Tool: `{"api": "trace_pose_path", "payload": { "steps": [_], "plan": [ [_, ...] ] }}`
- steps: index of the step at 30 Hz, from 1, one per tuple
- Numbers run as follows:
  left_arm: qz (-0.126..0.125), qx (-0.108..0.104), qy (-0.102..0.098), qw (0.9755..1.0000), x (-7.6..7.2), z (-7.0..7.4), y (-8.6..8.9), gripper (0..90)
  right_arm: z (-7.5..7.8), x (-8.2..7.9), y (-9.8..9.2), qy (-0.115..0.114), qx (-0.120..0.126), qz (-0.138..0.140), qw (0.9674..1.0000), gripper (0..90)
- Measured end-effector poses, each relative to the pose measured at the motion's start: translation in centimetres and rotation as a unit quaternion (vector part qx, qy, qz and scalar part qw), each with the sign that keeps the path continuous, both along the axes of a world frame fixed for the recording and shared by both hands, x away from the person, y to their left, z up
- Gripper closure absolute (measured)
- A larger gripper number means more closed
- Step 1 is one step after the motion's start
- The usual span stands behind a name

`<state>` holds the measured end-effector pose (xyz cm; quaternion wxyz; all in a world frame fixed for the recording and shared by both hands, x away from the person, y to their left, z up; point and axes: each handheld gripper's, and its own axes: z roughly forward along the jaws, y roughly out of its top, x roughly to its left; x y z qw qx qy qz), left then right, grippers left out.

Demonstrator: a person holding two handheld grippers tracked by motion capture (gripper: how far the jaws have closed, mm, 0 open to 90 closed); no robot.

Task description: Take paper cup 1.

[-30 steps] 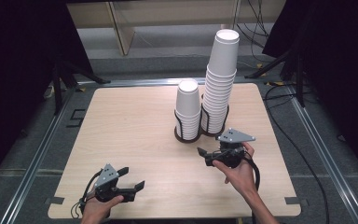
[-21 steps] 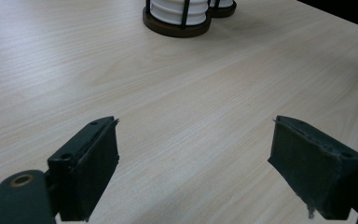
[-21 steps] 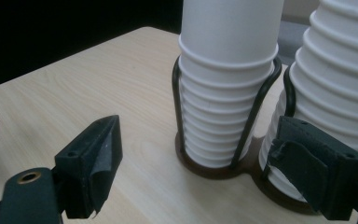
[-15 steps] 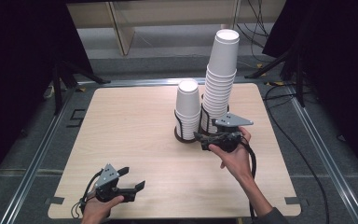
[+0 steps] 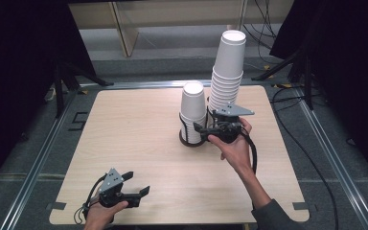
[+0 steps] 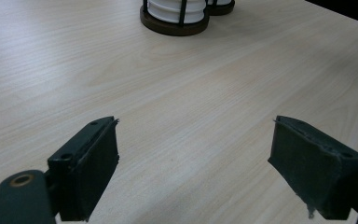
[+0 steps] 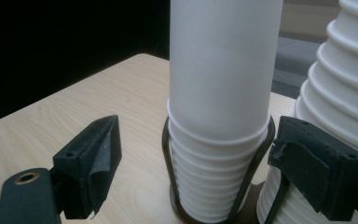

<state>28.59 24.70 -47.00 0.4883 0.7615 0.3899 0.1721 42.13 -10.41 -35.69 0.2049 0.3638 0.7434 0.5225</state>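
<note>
At the near left corner of the tabletop (image 5: 124, 129), the left gripper (image 5: 139, 191) is resting low in the person's hand, its fingers (image 6: 86, 172) spread wide with only bare wood between them; the hand itself is being cut off by the bottom edge of the high view. Toward the middle right, the short stack of white paper cups (image 5: 193, 112) is standing upright in a dark wire holder (image 5: 191, 139), its long axis vertical and its open mouth facing up. The right gripper (image 5: 202, 128) is reaching at it from the right, fingers (image 7: 91, 163) wide apart on either side of the stack, gripping nothing. In the right gripper view the top of the stack is running out of frame. Just right, the tall stack (image 5: 227, 72) is rising higher, its base being hidden behind the gripper.
</note>
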Motion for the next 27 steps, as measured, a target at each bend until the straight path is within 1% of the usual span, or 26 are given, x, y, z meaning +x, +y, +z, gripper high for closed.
{"api": "trace_pose_path", "payload": {
  "steps": [1,2,3,5,6,7,8,10,11,12,13,14,15,16,17,18,19,20,22,24,26,27],
  "plan": [
    [0.000,-0.001,0.000,1.0000,0.0,0.0,0.0,14.5,0.1,0.3,0.2,0.000,0.005,0.005,1.0000,16.1],
    [0.000,-0.001,-0.001,1.0000,0.0,0.0,0.0,14.5,0.3,0.4,0.3,0.004,0.004,0.002,1.0000,16.1],
    [0.000,0.000,0.000,1.0000,0.0,0.0,0.0,14.5,0.4,0.7,0.4,-0.002,0.003,0.002,1.0000,16.1],
    [0.000,-0.001,-0.001,1.0000,0.0,0.0,0.0,14.5,0.8,1.0,0.7,0.005,0.010,-0.006,0.9999,16.3],
    [0.000,0.000,0.000,1.0000,0.0,0.0,0.0,14.5,0.9,1.2,0.7,-0.002,0.008,-0.008,0.9999,16.7],
    [0.000,-0.001,0.000,1.0000,0.0,0.0,0.0,14.5,1.0,1.4,0.9,0.001,0.013,-0.007,0.9999,16.8],
    [-0.002,0.004,-0.001,1.0000,0.0,0.0,0.0,14.5,1.2,1.5,0.9,0.002,0.009,-0.010,0.9999,16.8],
    [-0.002,0.004,-0.002,1.0000,0.0,0.0,0.0,14.5,1.5,1.9,1.1,-0.005,0.011,-0.013,0.9998,16.9],
    [-0.002,0.004,-0.002,1.0000,0.0,0.0,0.0,14.5,1.6,2.1,1.3,-0.005,0.012,-0.014,0.9998,17.3],
    [-0.002,0.004,-0.002,1.0000,0.0,0.0,0.0,14.6,1.8,2.2,1.4,0.000,0.009,-0.019,0.9998,17.3],
    [-0.002,0.004,-0.002,1.0000,0.0,0.0,0.0,14.6,1.8,2.4,1.5,0.000,0.011,-0.018,0.9998,17.3],
    [-0.002,0.004,-0.002,1.0000,0.0,0.0,0.0,14.5,1.9,2.6,1.6,-0.005,0.003,-0.021,0.9998,17.3],
    [-0.002,0.004,-0.001,1.0000,0.0,0.0,0.0,14.5,2.0,2.8,1.7,-0.006,0.003,-0.024,0.9997,17.3],
    [-0.003,0.004,-0.002,1.0000,0.0,0.0,0.0,14.5,2.1,2.8,1.8,0.000,0.002,-0.026,0.9997,17.3],
    [-0.002,0.004,-0.002,1.0000,0.0,0.0,0.0,14.5,2.2,3.0,2.0,-0.007,0.004,-0.031,0.9995,17.3],
    [-0.003,0.004,-0.002,1.0000,0.0,0.0,0.0,14.5,2.3,3.2,2.1,-0.007,0.006,-0.028,0.9996,17.3],
    [-0.006,-0.004,-0.004,1.0000,0.1,-0.1,0.0,14.5,2.5,3.4,2.3,-0.009,-0.003,-0.033,0.9994,17.3],
    [-0.006,-0.004,-0.004,1.0000,0.1,-0.1,0.0,14.5,2.5,3.4,2.5,-0.002,0.005,-0.034,0.9994,17.3],
    [-0.006,-0.004,-0.004,1.0000,0.1,-0.1,0.0,14.5,2.7,3.6,2.7,0.002,-0.001,-0.034,0.9994,17.4],
    [-0.006,-0.004,-0.004,1.0000,0.1,-0.1,0.0,14.5,2.8,4.0,3.0,-0.005,0.001,-0.039,0.9992,17.7],
    [-0.007,-0.004,-0.004,1.0000,0.1,-0.1,0.0,14.5,3.0,4.1,3.3,0.007,-0.003,-0.047,0.9989,17.7],
    [-0.006,-0.002,-0.003,1.0000,0.1,-0.1,0.0,14.6,3.0,4.2,3.4,0.006,0.000,-0.045,0.9990,17.7]
  ]
}}
